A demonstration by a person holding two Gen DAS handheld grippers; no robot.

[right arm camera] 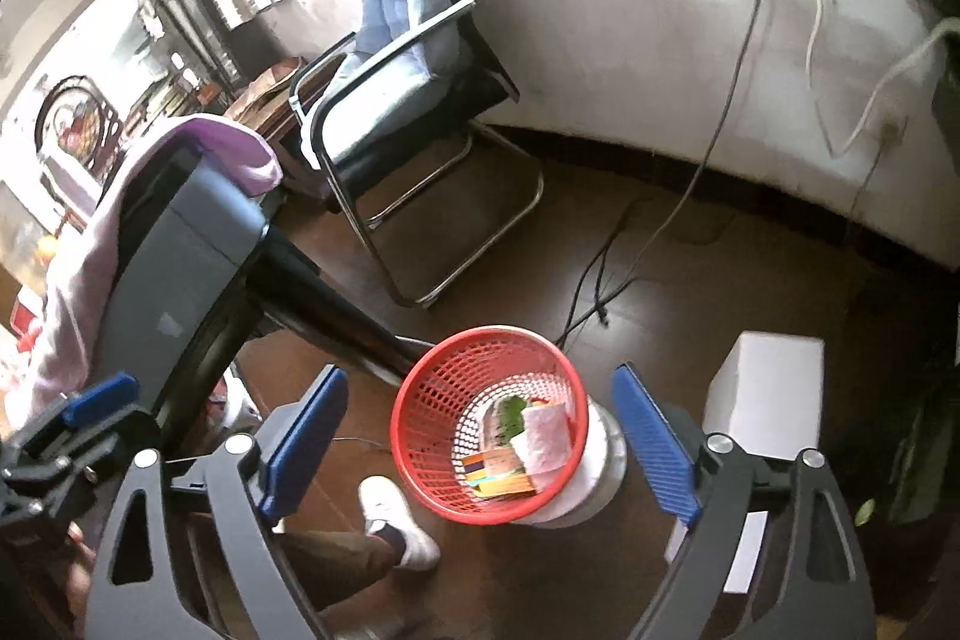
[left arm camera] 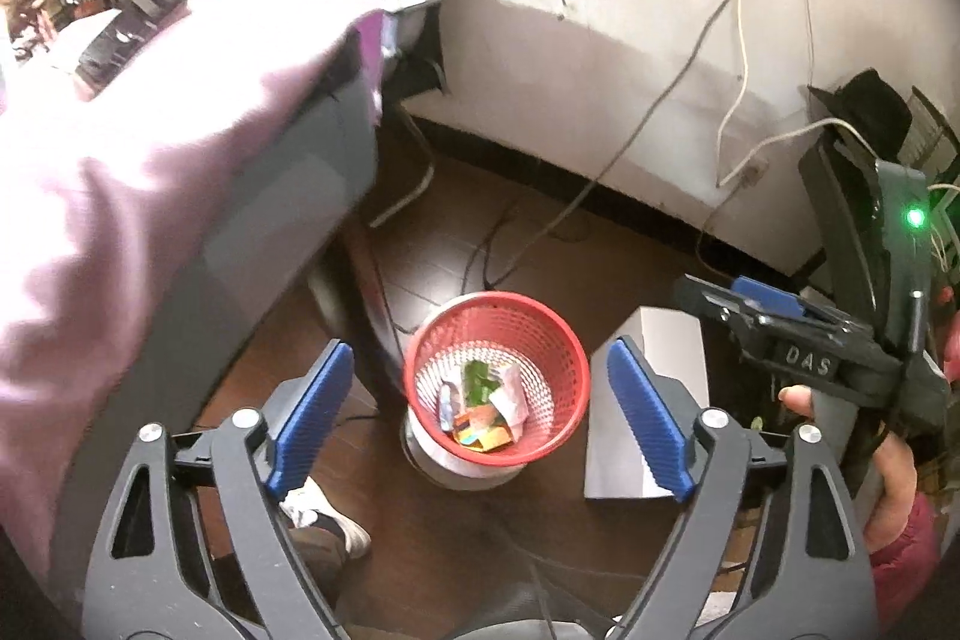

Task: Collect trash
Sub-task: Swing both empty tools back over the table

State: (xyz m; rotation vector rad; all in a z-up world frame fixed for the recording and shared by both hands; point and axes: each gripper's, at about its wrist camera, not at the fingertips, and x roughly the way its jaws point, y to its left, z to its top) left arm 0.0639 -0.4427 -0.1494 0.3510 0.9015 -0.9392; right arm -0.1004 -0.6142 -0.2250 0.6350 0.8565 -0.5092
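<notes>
A red mesh basket (left arm camera: 564, 340) stands on the dark wooden floor on top of a white round base (right arm camera: 603, 478). Inside it lie crumpled wrappers and paper scraps (left arm camera: 486, 406), also seen in the right wrist view as trash (right arm camera: 522, 448). My left gripper (left arm camera: 480, 349) hangs above the basket, open, with nothing between its blue pads. My right gripper (right arm camera: 480, 370) is also above the basket, open and empty. In the left wrist view the right gripper (left arm camera: 720, 295) shows at the right edge, held by a hand. The left gripper (right arm camera: 90, 406) shows at the lower left of the right wrist view.
A white box (left arm camera: 654, 400) stands just right of the basket. A table under a pink cloth (left arm camera: 150, 160) fills the left. A cushioned black chair (right arm camera: 408, 58) stands by the wall. Cables (left arm camera: 540, 232) trail across the floor. A person's white shoe (right arm camera: 396, 520) is near the basket.
</notes>
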